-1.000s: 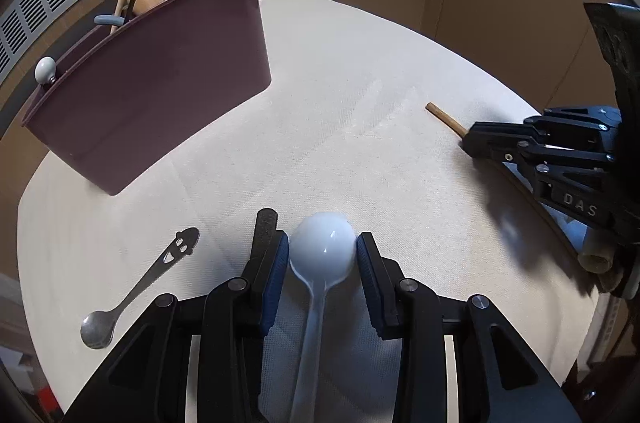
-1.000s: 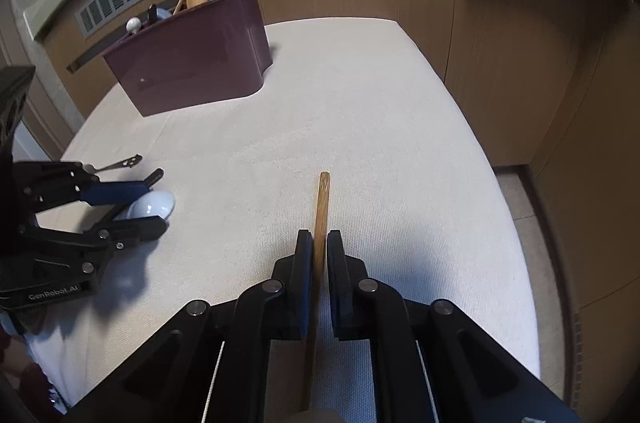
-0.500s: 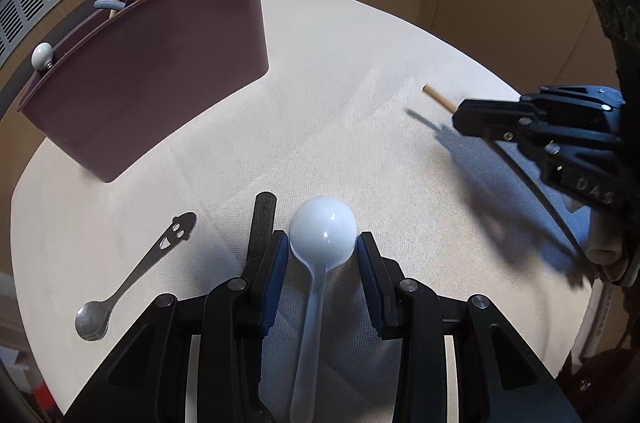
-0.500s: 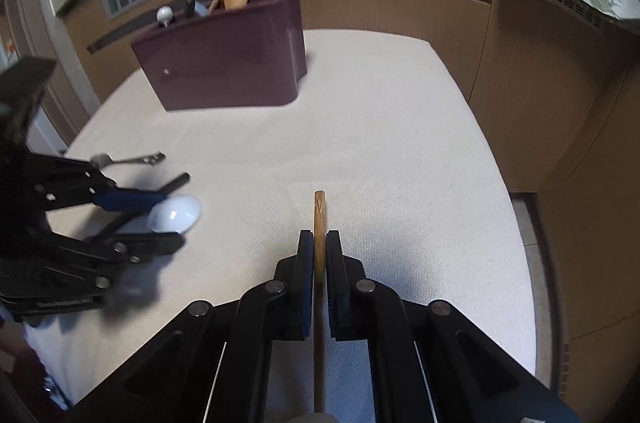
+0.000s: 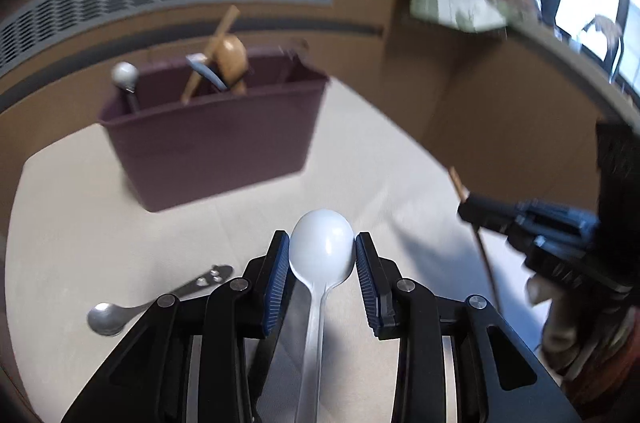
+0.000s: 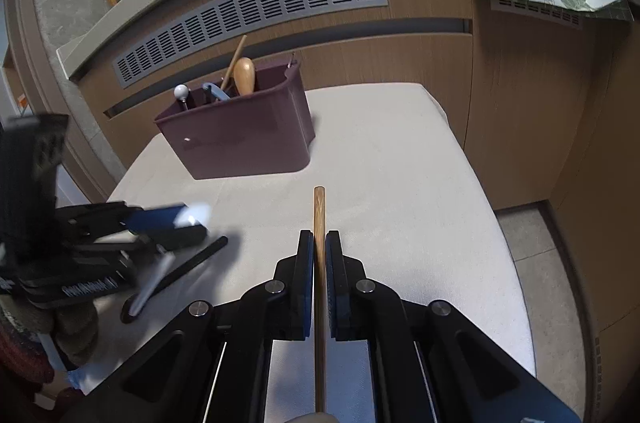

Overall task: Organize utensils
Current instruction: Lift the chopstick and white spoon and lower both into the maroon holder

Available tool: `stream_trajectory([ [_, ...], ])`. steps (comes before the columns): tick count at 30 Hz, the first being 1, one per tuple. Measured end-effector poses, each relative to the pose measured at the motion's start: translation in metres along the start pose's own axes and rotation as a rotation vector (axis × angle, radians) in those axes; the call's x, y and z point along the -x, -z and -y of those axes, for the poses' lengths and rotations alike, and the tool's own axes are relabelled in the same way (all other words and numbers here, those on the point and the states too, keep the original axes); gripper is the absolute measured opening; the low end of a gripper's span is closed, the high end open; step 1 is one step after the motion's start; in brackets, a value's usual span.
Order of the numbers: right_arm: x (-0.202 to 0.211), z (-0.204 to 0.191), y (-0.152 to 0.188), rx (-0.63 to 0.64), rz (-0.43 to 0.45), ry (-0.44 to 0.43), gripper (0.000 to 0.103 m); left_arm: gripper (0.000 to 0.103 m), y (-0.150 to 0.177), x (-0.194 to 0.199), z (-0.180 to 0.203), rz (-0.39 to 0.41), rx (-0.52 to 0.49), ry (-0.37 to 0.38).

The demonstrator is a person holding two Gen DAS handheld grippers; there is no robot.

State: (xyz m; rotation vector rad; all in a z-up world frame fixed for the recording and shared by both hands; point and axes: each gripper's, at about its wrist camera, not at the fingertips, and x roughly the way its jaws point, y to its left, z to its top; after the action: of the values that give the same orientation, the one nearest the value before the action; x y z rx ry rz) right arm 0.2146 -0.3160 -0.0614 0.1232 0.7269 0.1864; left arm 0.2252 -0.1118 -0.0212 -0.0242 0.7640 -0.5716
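Cream cloth-covered table (image 6: pixel 400 183) before a wood-panelled wall, both grippers carrying utensils.

At the left of the right wrist view, the left gripper (image 5: pixel 322 251) clamps the bowl of a white plastic spoon (image 5: pixel 322 249) between its pads; a black stick (image 6: pixel 188 267) lies on the cloth under it. Upper centre stands the maroon utensil caddy (image 6: pixel 240 139), already holding several utensils. At lower centre the right gripper (image 6: pixel 319 243) is closed on a wooden chopstick (image 6: pixel 319 211). Lower left of the left wrist view, a metal spoon (image 5: pixel 160 297) rests flat.
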Motion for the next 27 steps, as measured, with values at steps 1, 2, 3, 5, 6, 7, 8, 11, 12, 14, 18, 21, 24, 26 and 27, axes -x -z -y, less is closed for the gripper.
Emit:
stream_trajectory([
  [1, 0.001, -0.002, -0.002, 0.003, 0.005, 0.000, 0.006, 0.035, -0.002, 0.006, -0.003, 0.018, 0.015, -0.001],
  [2, 0.002, -0.005, -0.004, 0.007, 0.010, -0.003, 0.006, 0.035, -0.003, 0.011, -0.007, 0.037, 0.028, -0.006],
  [3, 0.003, -0.007, -0.004, 0.009, 0.013, -0.005, 0.006, 0.035, -0.003, 0.017, -0.010, 0.058, 0.037, -0.016],
  [5, 0.004, -0.012, -0.007, 0.018, 0.021, -0.007, 0.006, 0.035, -0.005, 0.026, -0.016, 0.102, 0.045, -0.040],
  [6, 0.004, -0.014, -0.008, 0.021, 0.023, -0.006, 0.006, 0.035, -0.006, 0.030, -0.018, 0.119, 0.050, -0.042],
  [7, 0.005, -0.017, -0.009, 0.026, 0.028, -0.004, 0.006, 0.035, -0.007, 0.033, -0.020, 0.129, 0.057, -0.042],
  [8, 0.006, -0.019, -0.011, 0.029, 0.033, -0.005, 0.006, 0.035, -0.007, 0.039, -0.021, 0.142, 0.068, -0.041],
  [11, 0.009, -0.024, -0.017, 0.032, 0.050, -0.011, 0.006, 0.035, -0.013, 0.051, -0.026, 0.211, 0.110, -0.026],
  [12, 0.013, -0.027, -0.023, 0.033, 0.075, -0.013, 0.006, 0.035, -0.023, 0.061, -0.027, 0.270, 0.123, -0.015],
  [14, 0.024, -0.033, -0.037, 0.032, 0.134, -0.030, 0.006, 0.035, -0.040, 0.085, -0.027, 0.425, 0.143, 0.010],
  [18, 0.069, -0.053, -0.095, 0.073, 0.347, -0.052, 0.006, 0.035, -0.083, 0.112, -0.030, 0.739, 0.153, 0.012],
  [21, 0.096, -0.073, -0.152, 0.132, 0.484, -0.026, 0.006, 0.035, -0.111, 0.107, -0.041, 0.830, 0.186, -0.004],
  [24, 0.104, -0.083, -0.191, 0.151, 0.581, -0.023, 0.006, 0.035, -0.126, 0.090, -0.060, 0.870, 0.259, -0.021],
  [26, 0.095, -0.084, -0.210, 0.145, 0.631, -0.059, 0.006, 0.035, -0.130, 0.071, -0.071, 0.864, 0.287, -0.067],
  [27, 0.087, -0.083, -0.215, 0.139, 0.648, -0.076, 0.006, 0.035, -0.131, 0.063, -0.075, 0.853, 0.297, -0.086],
])
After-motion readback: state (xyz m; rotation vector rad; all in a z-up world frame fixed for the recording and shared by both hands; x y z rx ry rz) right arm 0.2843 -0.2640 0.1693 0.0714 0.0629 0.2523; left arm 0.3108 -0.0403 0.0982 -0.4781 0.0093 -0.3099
